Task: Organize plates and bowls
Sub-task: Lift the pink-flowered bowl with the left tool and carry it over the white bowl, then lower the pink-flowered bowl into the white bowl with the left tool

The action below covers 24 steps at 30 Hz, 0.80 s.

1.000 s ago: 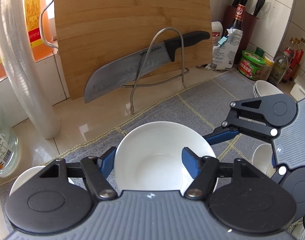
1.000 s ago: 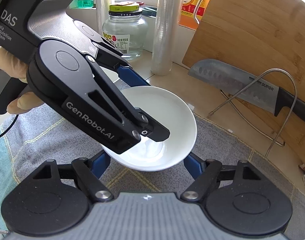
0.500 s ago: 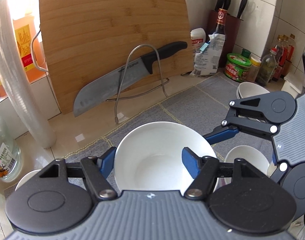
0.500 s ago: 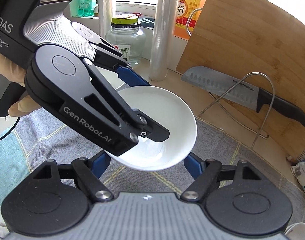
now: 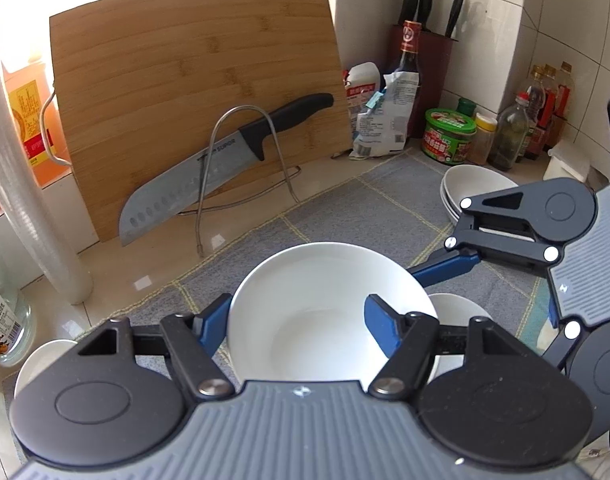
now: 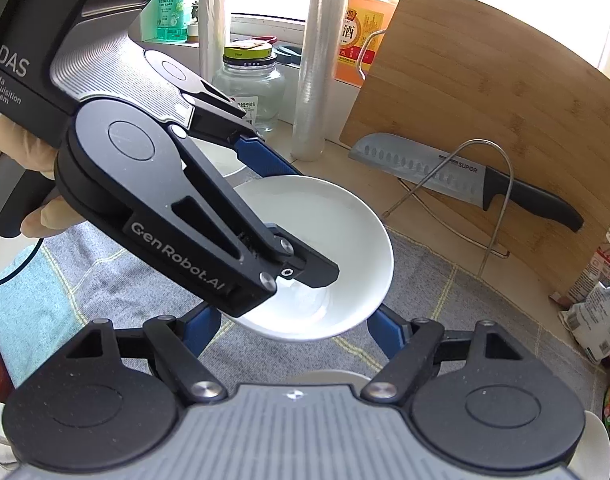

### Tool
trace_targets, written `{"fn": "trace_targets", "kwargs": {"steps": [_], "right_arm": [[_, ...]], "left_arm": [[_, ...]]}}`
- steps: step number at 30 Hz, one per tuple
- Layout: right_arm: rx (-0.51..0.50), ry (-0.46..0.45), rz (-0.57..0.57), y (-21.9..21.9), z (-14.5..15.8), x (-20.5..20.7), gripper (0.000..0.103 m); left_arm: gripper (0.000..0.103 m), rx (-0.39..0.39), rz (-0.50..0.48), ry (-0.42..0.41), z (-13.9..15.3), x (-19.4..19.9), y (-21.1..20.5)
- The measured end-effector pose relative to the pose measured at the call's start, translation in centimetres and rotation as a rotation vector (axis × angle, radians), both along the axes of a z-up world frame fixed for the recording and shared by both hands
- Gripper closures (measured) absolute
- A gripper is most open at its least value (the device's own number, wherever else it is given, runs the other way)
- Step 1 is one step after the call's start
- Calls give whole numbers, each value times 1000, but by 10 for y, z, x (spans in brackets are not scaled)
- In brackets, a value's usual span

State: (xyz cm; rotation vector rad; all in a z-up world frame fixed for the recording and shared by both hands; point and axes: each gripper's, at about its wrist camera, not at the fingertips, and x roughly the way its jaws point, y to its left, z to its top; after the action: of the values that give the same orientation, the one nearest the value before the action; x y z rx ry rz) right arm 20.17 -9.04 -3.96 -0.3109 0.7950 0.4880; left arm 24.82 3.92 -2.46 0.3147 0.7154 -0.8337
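Wood made up the biggest thing, a cutting board [image 5: 193, 92] that leaned against the far wall. A grey mat [image 5: 369, 220] covered the counter in front of it. A big knife [image 5: 221, 168] rested on a wire stand [image 5: 241, 168] against the board.

The left gripper [image 5: 297, 320] pinched a white bowl [image 5: 325, 312] by its near rim, one blue finger outside the wall and one inside. The bowl hung above the mat, tilted a little. The right gripper [image 6: 295, 326] sat just right of the bowl with its fingers spread wide and nothing between them. In the right wrist view the bowl showed just past those open fingers.

A stack of white bowls [image 5: 473, 188] sat far on the right side of the mat. Another small bowl [image 5: 457, 316] stood near, partly hidden behind the held bowl. One more white dish [image 5: 41, 360] peeked out at the near left, beside a glass jar [image 5: 5, 324]. Little bottles [image 5: 537, 116] lined the far right corner.
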Motion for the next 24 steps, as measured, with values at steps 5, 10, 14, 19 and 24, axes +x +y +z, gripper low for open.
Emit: {"fn": "trace_targets", "kwargs": {"steps": [5,10,14,19,24], "right_arm": [[-2,-2,-17,-8,2,-12,19],[-5,-6,-37,-16,3,-22,19],[-5,-7,-56,-23,4,-30,19],[-5,-13,-80,-31,6,-41,19],[-6,-6,-107,-40,5,-48,19]], "left_arm": [[33,-1,-17,-2,2,-11,-9],[33,-5,-38,-1,2,-19,-20],[32,-2,-55,-5,2,-24,-30],[31,-3,-81,-6,2,-31,-41],[29,-4,-106,3,-2,-36,-53]]}}
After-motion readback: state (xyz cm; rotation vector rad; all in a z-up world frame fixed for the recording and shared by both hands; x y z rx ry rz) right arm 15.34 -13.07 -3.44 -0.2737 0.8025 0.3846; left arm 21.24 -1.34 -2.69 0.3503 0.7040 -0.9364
